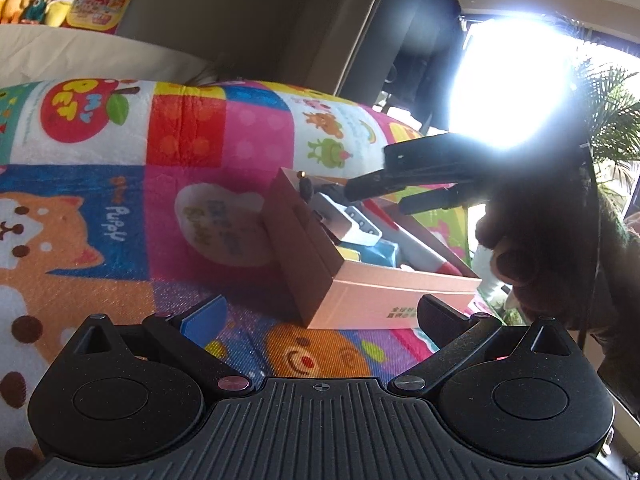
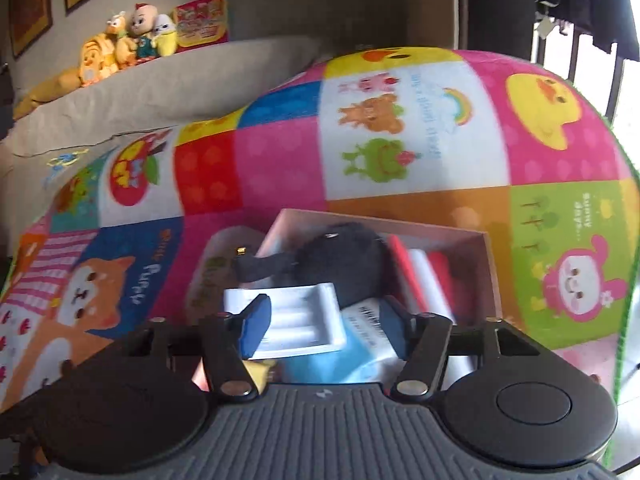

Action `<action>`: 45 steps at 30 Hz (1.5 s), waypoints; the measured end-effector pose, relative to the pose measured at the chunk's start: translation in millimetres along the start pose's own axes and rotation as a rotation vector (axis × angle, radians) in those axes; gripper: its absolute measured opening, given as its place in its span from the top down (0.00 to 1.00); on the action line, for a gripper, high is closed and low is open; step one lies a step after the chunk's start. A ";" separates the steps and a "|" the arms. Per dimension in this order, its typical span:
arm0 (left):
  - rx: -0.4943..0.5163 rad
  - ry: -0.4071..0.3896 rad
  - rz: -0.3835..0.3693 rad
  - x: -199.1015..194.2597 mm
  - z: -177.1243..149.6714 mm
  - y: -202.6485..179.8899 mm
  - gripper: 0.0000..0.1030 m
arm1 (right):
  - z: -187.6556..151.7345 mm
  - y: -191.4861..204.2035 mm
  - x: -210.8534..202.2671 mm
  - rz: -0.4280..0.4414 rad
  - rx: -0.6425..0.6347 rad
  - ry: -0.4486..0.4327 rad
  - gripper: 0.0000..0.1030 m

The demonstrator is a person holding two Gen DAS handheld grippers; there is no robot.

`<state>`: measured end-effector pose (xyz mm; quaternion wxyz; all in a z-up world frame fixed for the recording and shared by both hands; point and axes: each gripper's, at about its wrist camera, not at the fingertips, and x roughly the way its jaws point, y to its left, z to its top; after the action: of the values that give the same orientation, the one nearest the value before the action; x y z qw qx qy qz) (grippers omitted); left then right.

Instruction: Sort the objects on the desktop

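Right gripper agape over pink box, white tray between fingers

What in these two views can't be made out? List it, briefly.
- Box bottom contents: both views, covered by the black plush and white tray.
- Print on the box front: left wrist view, too small.
- Window area: left wrist view, washed out by glare.
- Right gripper: body backlit in left wrist view.

We see the right gripper spread open over a pink box on a patchwork cloth, its pads clear of a white tray, a blue packet and a black plush. Toys line the far left.
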<state>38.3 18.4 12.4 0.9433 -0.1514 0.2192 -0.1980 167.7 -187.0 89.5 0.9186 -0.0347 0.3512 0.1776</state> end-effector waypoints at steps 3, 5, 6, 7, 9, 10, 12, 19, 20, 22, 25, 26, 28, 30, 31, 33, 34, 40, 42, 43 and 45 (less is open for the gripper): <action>0.004 0.003 -0.002 0.0 -0.7 -0.5 0.00 | -4.4 24.2 14.9 -0.066 -0.110 -0.018 0.17; 0.001 0.001 -0.005 -0.4 -0.9 0.4 0.00 | -4.2 23.3 26.0 -0.090 -0.116 -0.003 0.17; -0.002 0.002 -0.006 -0.3 -0.9 0.9 0.00 | -3.1 17.9 29.5 -0.098 -0.100 0.004 0.18; -0.005 0.004 -0.007 -0.1 -1.0 1.4 0.00 | -1.4 10.9 31.6 -0.107 -0.078 0.004 0.18; -0.011 0.007 -0.008 0.5 -1.1 2.3 0.00 | 0.9 -6.3 34.1 -0.133 -0.019 0.018 0.19; -0.013 0.008 -0.008 0.8 -1.1 2.7 0.00 | 1.3 -15.4 35.6 -0.130 0.019 0.032 0.20; -0.014 0.011 -0.009 1.3 -1.0 3.0 0.00 | -0.1 -31.7 38.7 -0.082 0.104 0.071 0.25; -0.012 0.016 -0.004 1.5 -1.6 2.4 0.00 | -2.8 -25.4 35.4 0.011 0.135 0.062 0.39; -0.012 0.017 -0.003 1.6 -1.8 2.2 0.00 | 0.2 -23.1 31.2 0.011 0.136 0.038 0.39; -0.012 0.017 -0.004 1.7 -1.9 2.2 0.00 | 7.4 -16.3 22.0 0.001 0.118 -0.022 0.39; -0.016 0.019 -0.002 2.1 -1.9 2.6 0.00 | 17.6 1.5 17.6 0.002 0.068 -0.070 0.48; -0.017 0.020 -0.001 2.2 -2.0 2.7 0.00 | 22.2 7.6 20.1 0.007 0.059 -0.071 0.53; -0.021 0.020 0.000 2.4 -1.8 3.5 0.00 | 32.5 14.3 30.9 0.019 0.070 -0.047 0.66; -0.026 0.020 0.000 2.0 -1.7 4.4 0.00 | 41.0 16.3 43.8 0.018 0.077 -0.028 0.69; -0.029 0.020 -0.001 1.9 -1.7 5.1 0.00 | 43.7 14.9 49.6 0.015 0.084 -0.013 0.69; -0.035 0.021 -0.005 1.8 -1.5 6.0 0.00 | 44.6 8.5 59.4 0.054 0.111 0.041 0.71; -0.035 0.021 -0.008 1.7 -1.5 6.2 0.00 | 42.7 5.5 62.6 0.070 0.121 0.066 0.73; -0.030 0.023 -0.009 2.0 -1.7 5.3 0.00 | 24.0 -10.8 69.2 0.063 0.158 0.141 0.77; -0.033 0.024 -0.008 2.3 -1.5 5.8 0.00 | 19.5 -13.3 71.3 0.084 0.179 0.174 0.76; -0.034 0.025 -0.007 2.5 -1.6 5.8 0.00 | 17.8 -13.5 71.3 0.092 0.182 0.177 0.76; -0.032 0.025 -0.006 2.6 -1.8 5.7 0.00 | 15.0 -15.2 71.2 0.123 0.205 0.188 0.76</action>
<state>41.3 21.9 7.8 0.9373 -0.1648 0.2338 -0.1992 231.7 -176.8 52.9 0.8678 0.0643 0.4535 0.1927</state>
